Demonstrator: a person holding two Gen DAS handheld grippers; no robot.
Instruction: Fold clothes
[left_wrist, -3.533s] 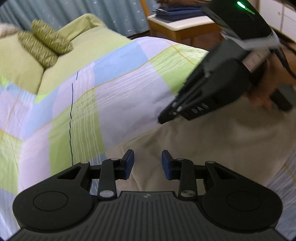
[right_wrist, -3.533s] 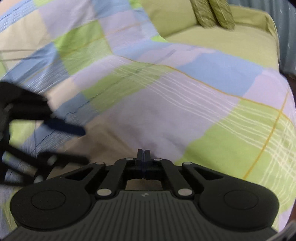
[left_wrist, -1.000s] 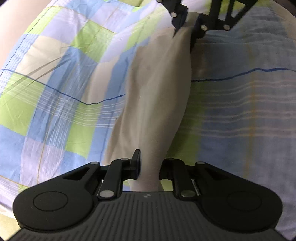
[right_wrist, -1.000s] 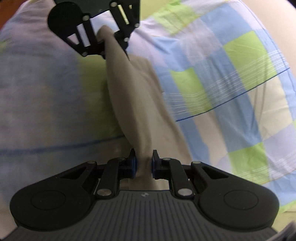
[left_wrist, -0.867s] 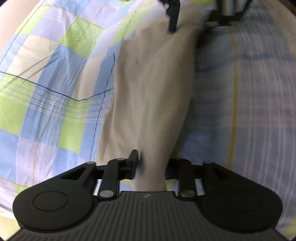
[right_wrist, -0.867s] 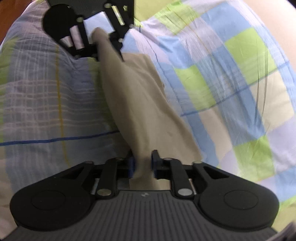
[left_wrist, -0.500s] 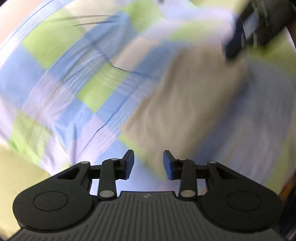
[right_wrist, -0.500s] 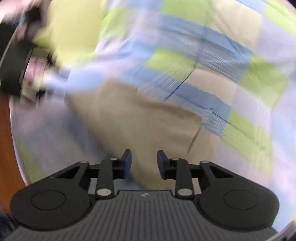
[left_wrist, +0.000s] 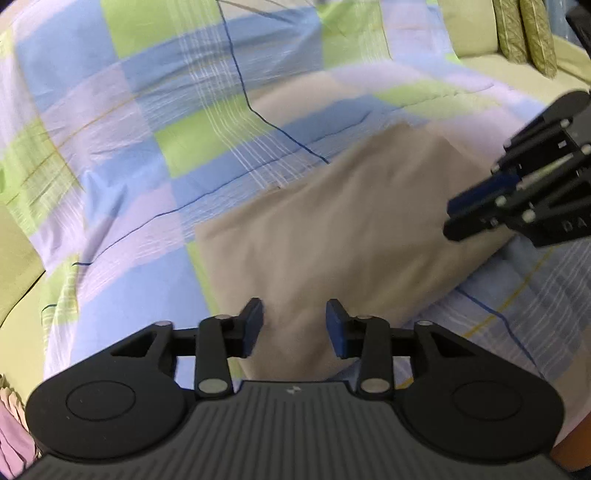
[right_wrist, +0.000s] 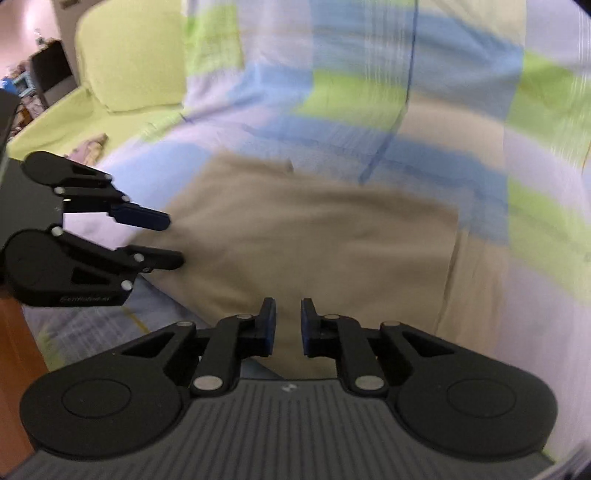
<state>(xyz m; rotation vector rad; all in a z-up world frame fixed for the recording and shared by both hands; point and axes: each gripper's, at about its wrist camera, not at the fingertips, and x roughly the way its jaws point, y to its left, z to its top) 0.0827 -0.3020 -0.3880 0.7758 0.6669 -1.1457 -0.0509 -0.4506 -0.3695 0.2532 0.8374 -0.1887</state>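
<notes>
The beige garment (left_wrist: 343, 236) lies flat on the checked bedspread (left_wrist: 155, 140), spread as a rough rectangle near the bed's near edge. The left gripper (left_wrist: 293, 328) hangs just above its near end, jaws wide apart with nothing between the blue pads (left_wrist: 254, 326), cloth showing through the gap. In the right wrist view the right gripper (right_wrist: 284, 325) hangs over the opposite side, jaws parted more narrowly and gripping nothing. From the left wrist view, the garment's far edge runs crisp against blue and green squares, and the left edge cuts cleanly across the checks. The near right edge is rounder, casting a shadow on the striped cover. Wide open bedspread stretches beyond the far edge and off to the left. Two patterned cushions (left_wrist: 524, 33) sit well away at the far corner. Both views are slightly blurred.
</notes>
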